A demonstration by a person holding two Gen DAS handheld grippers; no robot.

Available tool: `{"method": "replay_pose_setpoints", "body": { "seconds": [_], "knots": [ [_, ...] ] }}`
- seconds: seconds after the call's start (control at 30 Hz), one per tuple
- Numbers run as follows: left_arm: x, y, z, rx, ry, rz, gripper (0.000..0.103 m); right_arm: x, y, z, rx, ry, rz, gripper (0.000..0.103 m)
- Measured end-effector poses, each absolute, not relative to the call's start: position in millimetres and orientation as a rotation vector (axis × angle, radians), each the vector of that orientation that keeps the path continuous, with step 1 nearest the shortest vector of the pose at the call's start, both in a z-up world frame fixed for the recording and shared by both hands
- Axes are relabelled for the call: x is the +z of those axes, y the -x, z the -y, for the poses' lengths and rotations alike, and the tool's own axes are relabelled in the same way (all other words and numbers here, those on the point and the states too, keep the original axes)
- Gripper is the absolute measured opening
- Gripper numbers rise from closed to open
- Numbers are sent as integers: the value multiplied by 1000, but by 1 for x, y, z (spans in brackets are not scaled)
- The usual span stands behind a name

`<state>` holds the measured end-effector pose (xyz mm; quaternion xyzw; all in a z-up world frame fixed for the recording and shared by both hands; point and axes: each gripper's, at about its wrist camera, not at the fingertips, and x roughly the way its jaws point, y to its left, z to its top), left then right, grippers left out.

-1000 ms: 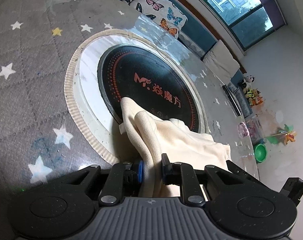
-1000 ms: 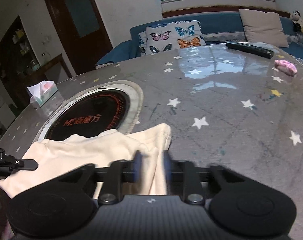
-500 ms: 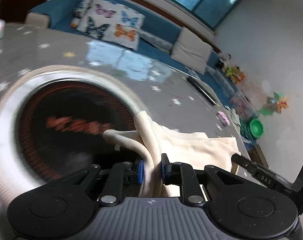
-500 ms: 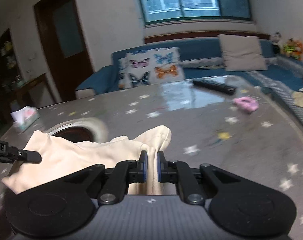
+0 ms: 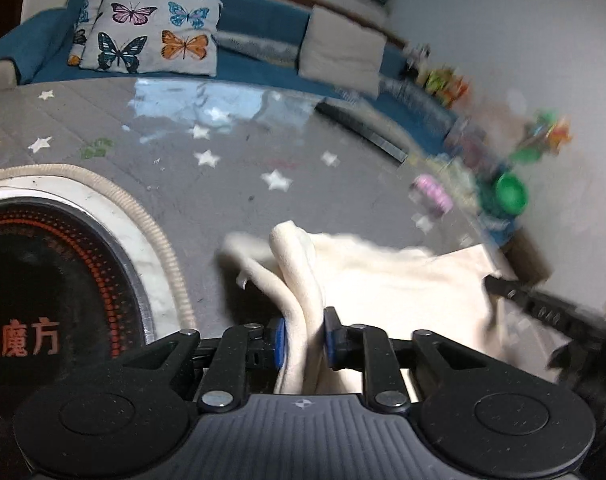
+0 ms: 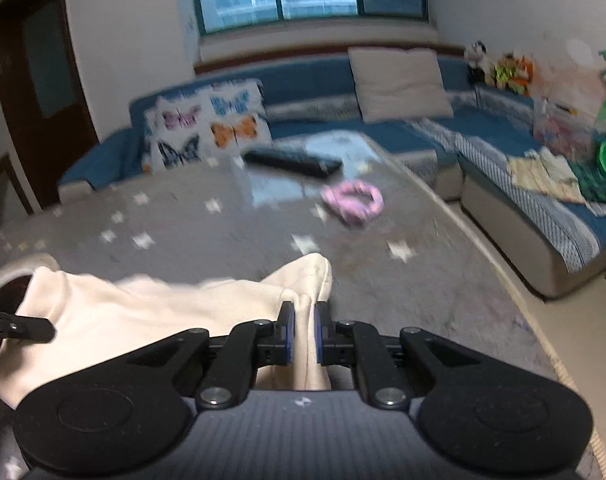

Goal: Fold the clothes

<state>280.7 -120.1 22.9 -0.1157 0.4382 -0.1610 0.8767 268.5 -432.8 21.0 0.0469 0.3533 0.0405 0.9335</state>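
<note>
A cream garment [image 5: 383, 280] hangs stretched between my two grippers above the grey star-patterned table [image 5: 223, 184]. My left gripper [image 5: 303, 340] is shut on a bunched edge of it. My right gripper [image 6: 303, 336] is shut on the other edge of the cream garment [image 6: 143, 312]. The right gripper's finger shows at the right in the left wrist view [image 5: 543, 304]. The left gripper's finger shows at the left in the right wrist view [image 6: 19, 326]. Both views are blurred.
A round black cooktop [image 5: 43, 280] with a white ring is set in the table at left. A black remote [image 6: 293, 162] and a pink scrunchie [image 6: 353, 200] lie at the far side. A blue sofa [image 6: 503, 168] with cushions wraps behind and to the right.
Both grippers have lifted and swung to the right with the garment. The cooktop has slid left out of the middle of the left view. The garment is off the cooktop.
</note>
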Motion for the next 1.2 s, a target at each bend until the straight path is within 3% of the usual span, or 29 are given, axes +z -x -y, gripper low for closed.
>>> {"method": "replay_pose_setpoints", "body": {
  "seconds": [0.03, 0.1, 0.17, 0.3, 0.37, 0.5, 0.8, 0.97, 1.1, 1.2],
  "knots": [
    [23, -280, 121, -328, 211, -908, 26, 16, -271, 434, 70, -89, -736, 10],
    [27, -277, 118, -307, 158, -885, 40, 15, -270, 438, 59, -79, -729, 11],
    [34, -274, 116, -274, 103, -849, 41, 19, -268, 438, 52, -70, -707, 12],
    [48, -279, 118, -278, 82, -791, 37, 31, -267, 425, 134, -73, -680, 12],
    [50, -284, 124, -309, 90, -786, 27, 30, -270, 415, 183, -73, -687, 12],
    [44, -297, 144, -382, 86, -801, 20, 22, -286, 392, 243, -65, -705, 12],
    [11, -328, 164, -395, 83, -869, 18, -2, -303, 377, 232, -41, -718, 12],
    [14, -321, 158, -395, 107, -857, 17, 12, -288, 382, 243, -35, -710, 27],
    [26, -300, 159, -415, 87, -825, 18, 20, -265, 384, 262, -28, -717, 28],
    [29, -280, 162, -450, 73, -810, 18, 22, -244, 384, 272, -13, -720, 36]
  ]
}}
